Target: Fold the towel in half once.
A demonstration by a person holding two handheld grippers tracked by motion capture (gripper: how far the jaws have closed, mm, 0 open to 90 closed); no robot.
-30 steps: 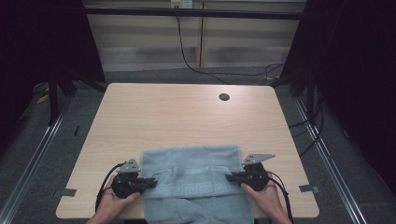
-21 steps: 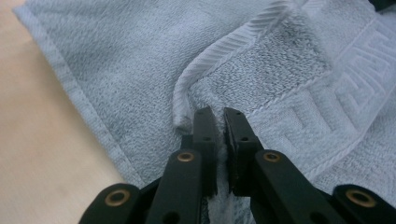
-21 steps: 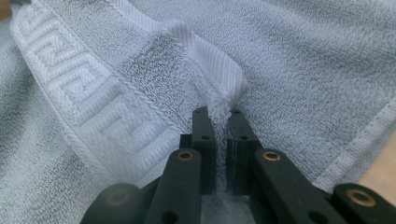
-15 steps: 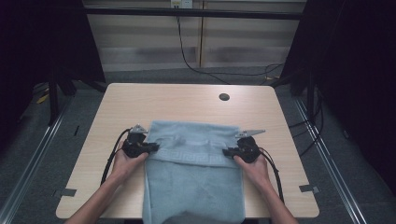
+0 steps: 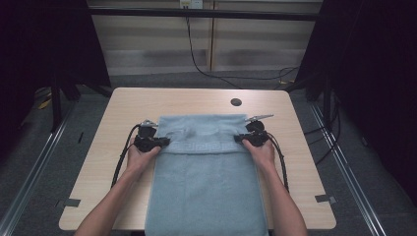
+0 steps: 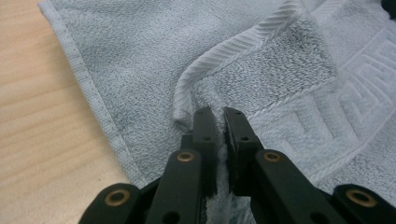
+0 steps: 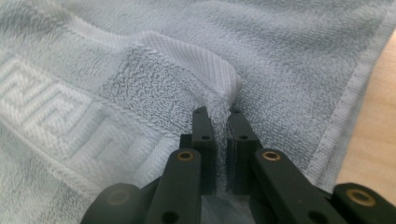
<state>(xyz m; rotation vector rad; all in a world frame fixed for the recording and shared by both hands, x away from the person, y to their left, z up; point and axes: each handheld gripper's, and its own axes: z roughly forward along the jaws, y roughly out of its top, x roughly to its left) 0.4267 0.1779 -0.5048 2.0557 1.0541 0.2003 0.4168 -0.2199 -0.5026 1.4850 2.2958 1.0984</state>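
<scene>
A pale blue towel (image 5: 201,187) with a woven key-pattern band lies lengthwise on the wooden table (image 5: 123,105), its near end hanging over the front edge. Its folded-over end lies partway up the towel. My left gripper (image 5: 164,141) is shut on the left corner of that folded end; in the left gripper view the towel (image 6: 261,79) corner is pinched in the left gripper (image 6: 219,122). My right gripper (image 5: 237,139) is shut on the right corner, and in the right gripper view the towel (image 7: 154,70) hem stands up pinched in the right gripper (image 7: 217,122).
A small dark round hole (image 5: 236,102) sits near the table's far right. Black cables (image 5: 123,157) trail from both grippers over the tabletop. Bare wood shows left and right of the towel. Dark curtains and a metal rail (image 5: 39,167) flank the table.
Both grippers have moved away from the front edge toward the table's far side, carrying the towel's corners over the towel. The towel now lies longer and flatter on the table.
</scene>
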